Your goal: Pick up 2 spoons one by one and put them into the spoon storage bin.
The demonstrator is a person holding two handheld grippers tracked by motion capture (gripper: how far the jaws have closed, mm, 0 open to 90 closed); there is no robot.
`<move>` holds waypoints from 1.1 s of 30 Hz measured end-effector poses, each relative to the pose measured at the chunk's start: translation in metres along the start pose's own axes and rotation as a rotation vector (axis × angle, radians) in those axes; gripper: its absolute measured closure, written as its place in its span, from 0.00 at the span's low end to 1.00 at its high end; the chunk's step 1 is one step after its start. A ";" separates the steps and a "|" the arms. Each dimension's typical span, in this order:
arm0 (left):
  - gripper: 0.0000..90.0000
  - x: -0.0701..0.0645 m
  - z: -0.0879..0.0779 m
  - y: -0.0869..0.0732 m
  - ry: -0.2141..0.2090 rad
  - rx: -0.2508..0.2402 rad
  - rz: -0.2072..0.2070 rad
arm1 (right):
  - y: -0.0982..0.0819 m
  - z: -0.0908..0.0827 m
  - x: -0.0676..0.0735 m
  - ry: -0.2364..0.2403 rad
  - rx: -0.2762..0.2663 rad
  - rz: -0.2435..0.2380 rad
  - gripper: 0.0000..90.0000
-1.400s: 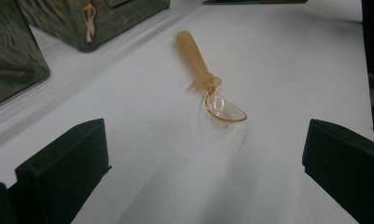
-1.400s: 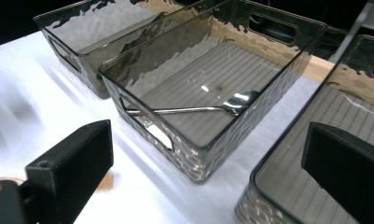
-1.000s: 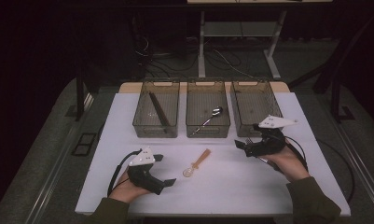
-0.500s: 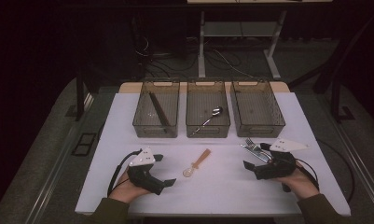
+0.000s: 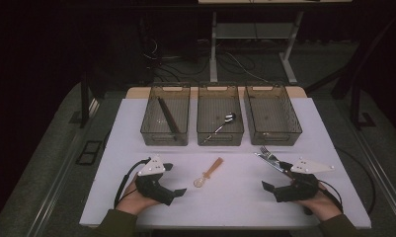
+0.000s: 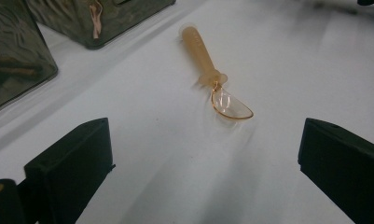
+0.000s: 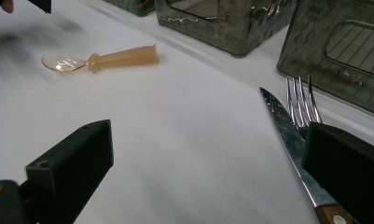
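An orange plastic spoon (image 5: 209,174) lies on the white table (image 5: 235,207), bowl toward me, between both hands. My left gripper (image 5: 175,178) rests open at the front left, the spoon (image 6: 212,74) lying ahead of its jaws in the left gripper view (image 6: 205,140). My right gripper (image 5: 273,175) rests open at the front right. A wood-handled knife (image 7: 292,135) and a metal fork (image 7: 301,105) lie side by side beside its right jaw, untouched by the gripper (image 7: 210,140). The knife and fork (image 5: 269,157) point toward the right bin.
Three clear bins stand in a row at the back. The left bin (image 5: 165,140) holds a dark stick (image 5: 167,116), the middle bin (image 5: 220,140) a metal spoon (image 5: 224,122), and the right bin (image 5: 273,140) looks empty. Cables trail from both grippers.
My right gripper has drawn back from beside the right bin toward the front edge. The knife and fork now lie in the open where it was. The left gripper stayed put.
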State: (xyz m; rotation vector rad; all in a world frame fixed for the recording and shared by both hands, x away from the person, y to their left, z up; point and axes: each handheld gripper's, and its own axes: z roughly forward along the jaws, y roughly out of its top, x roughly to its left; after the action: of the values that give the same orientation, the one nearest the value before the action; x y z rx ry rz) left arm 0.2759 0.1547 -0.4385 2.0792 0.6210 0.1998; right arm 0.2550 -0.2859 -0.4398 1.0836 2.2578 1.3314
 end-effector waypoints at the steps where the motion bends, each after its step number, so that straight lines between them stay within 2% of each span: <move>1: 0.04 0.000 0.000 0.001 0.010 0.013 0.006 | 0.000 0.000 0.000 0.001 0.000 0.002 0.02; 8: 0.25 -0.003 0.007 0.009 0.009 0.038 0.016 | 0.001 0.000 0.001 -0.002 -0.005 -0.003 0.02; 12: 0.38 -0.005 0.010 0.015 0.009 0.027 -0.002 | 0.001 0.001 0.001 -0.001 0.002 0.001 0.02; 16: 0.45 -0.005 0.016 0.023 0.020 0.019 -0.014 | 0.001 0.002 0.002 -0.001 0.009 -0.005 0.02; 23: 0.48 -0.003 0.032 0.036 0.012 0.035 -0.029 | 0.000 0.004 0.001 0.001 0.020 -0.003 0.02; 27: 0.47 -0.004 0.044 0.044 -0.001 0.050 -0.010 | 0.001 0.004 0.001 0.000 0.018 -0.005 0.02; 33: 0.46 -0.005 0.059 0.056 0.022 0.053 -0.012 | 0.001 0.004 0.002 0.001 0.019 -0.001 0.02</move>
State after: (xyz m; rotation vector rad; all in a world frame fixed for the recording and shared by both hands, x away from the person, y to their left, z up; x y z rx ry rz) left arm 0.3135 0.0838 -0.4246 2.1264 0.6586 0.2013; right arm 0.2567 -0.2816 -0.4414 1.0880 2.2753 1.3130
